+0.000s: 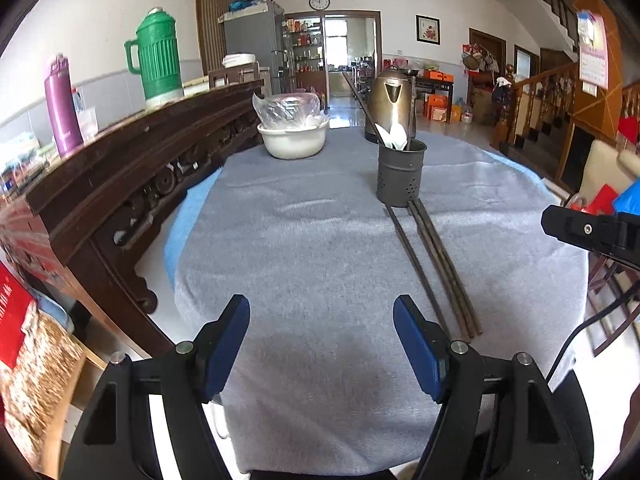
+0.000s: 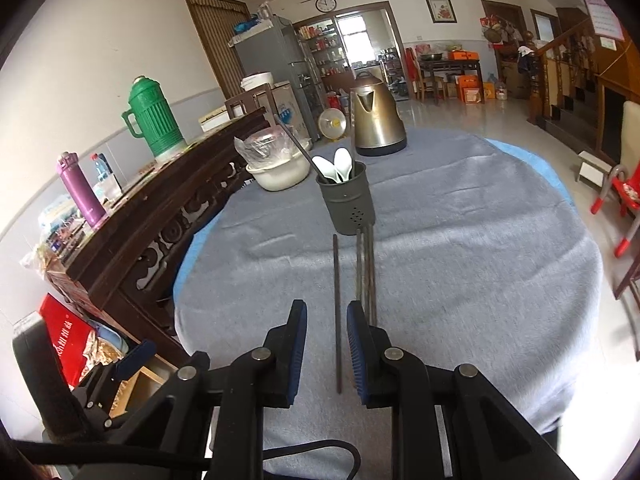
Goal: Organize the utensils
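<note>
Left gripper point(image 1: 322, 344) wide, right gripper point(image 2: 327, 344) narrowed

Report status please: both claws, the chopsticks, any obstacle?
Left claw open, empty. Right claw narrowly open, empty, over single chopstick. Two more chopsticks beside it, holder ahead. Nothing blocks holder.

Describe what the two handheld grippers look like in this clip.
Both grippers are matte black plastic frames with two flat jaws faced with dark blue ribbed pads. Round silver pivot pins sit on the linkage arms behind the jaws. The left gripper and right gripper look identical in build. A black cable runs under the right gripper's body. No hands or sleeves show.
</note>
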`<state>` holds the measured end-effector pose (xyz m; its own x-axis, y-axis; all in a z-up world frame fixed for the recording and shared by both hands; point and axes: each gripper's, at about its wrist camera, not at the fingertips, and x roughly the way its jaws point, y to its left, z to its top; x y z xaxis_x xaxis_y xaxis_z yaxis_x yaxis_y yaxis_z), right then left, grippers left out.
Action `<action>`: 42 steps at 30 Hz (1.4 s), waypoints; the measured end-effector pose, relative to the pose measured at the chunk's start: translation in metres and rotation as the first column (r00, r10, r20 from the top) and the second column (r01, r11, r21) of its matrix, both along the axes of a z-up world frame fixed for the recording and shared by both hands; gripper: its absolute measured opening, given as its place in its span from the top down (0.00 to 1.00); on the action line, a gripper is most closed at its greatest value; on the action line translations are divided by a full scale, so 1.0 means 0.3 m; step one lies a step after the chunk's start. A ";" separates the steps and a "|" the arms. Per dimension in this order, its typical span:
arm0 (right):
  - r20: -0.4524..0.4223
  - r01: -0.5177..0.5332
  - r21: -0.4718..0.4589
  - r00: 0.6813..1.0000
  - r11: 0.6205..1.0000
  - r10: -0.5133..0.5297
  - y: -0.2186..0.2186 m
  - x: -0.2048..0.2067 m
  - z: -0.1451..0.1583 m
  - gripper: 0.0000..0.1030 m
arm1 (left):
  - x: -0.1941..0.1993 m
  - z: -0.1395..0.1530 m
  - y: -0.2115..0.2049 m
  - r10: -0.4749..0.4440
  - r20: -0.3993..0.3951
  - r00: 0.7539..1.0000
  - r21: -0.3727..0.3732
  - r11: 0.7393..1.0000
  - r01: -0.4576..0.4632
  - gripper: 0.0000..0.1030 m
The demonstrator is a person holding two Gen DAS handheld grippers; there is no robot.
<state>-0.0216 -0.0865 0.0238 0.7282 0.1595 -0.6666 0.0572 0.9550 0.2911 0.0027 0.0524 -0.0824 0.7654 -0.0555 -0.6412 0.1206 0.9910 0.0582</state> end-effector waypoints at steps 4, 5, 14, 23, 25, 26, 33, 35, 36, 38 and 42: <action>-0.017 -0.008 0.035 1.000 0.999 0.009 -0.020 0.043 -0.052 0.78 | 0.007 0.002 0.025 0.043 0.017 0.999 0.042 0.998 -0.044 0.27; -0.030 -0.008 0.054 1.000 0.998 0.009 -0.026 0.062 -0.069 0.78 | 0.010 0.002 0.037 0.062 0.019 0.998 0.045 0.997 -0.062 0.27; -0.071 -0.100 0.110 0.992 0.989 0.108 0.002 0.169 -0.177 0.78 | 0.100 -0.030 0.056 0.160 -0.025 0.987 0.081 0.984 -0.158 0.27; -0.071 -0.080 0.143 0.993 0.986 0.091 -0.128 0.218 -0.231 0.78 | 0.249 -0.026 -0.079 0.120 -0.045 0.992 0.144 0.983 -0.113 0.27; -0.070 -0.061 0.158 0.995 0.986 0.072 -0.171 0.230 -0.237 0.78 | 0.276 -0.021 -0.109 0.111 -0.047 0.993 0.158 0.982 -0.102 0.27; -0.068 -0.049 0.166 0.996 0.985 0.061 -0.191 0.235 -0.240 0.78 | 0.292 -0.017 -0.124 0.107 -0.048 0.993 0.164 0.982 -0.098 0.27; -0.067 -0.002 0.219 0.998 0.976 0.017 -0.286 0.278 -0.270 0.78 | 0.377 0.004 -0.218 0.077 -0.048 0.996 0.196 0.978 -0.066 0.27; -0.070 0.005 0.221 0.997 0.975 0.011 -0.299 0.283 -0.281 0.78 | 0.396 0.001 -0.236 0.073 -0.054 0.996 0.204 0.977 -0.060 0.27; -0.074 0.006 0.227 0.997 0.974 0.011 -0.308 0.286 -0.289 0.78 | 0.404 -0.001 -0.246 0.069 -0.058 0.996 0.208 0.977 -0.056 0.27; -0.079 0.011 0.236 0.997 0.972 0.007 -0.321 0.288 -0.300 0.78 | 0.416 -0.006 -0.262 0.063 -0.062 0.996 0.216 0.975 -0.048 0.27; -0.091 0.024 0.250 0.996 0.968 -0.001 -0.342 0.295 -0.321 0.78 | 0.442 -0.014 -0.284 0.050 -0.075 0.996 0.219 0.975 -0.032 0.27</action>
<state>0.0670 -0.1892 -0.0725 0.6703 0.3208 -0.6692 0.1057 0.8513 0.5139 0.1352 -0.0328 -0.0866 0.7100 0.1221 -0.6935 0.0929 0.9600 0.2642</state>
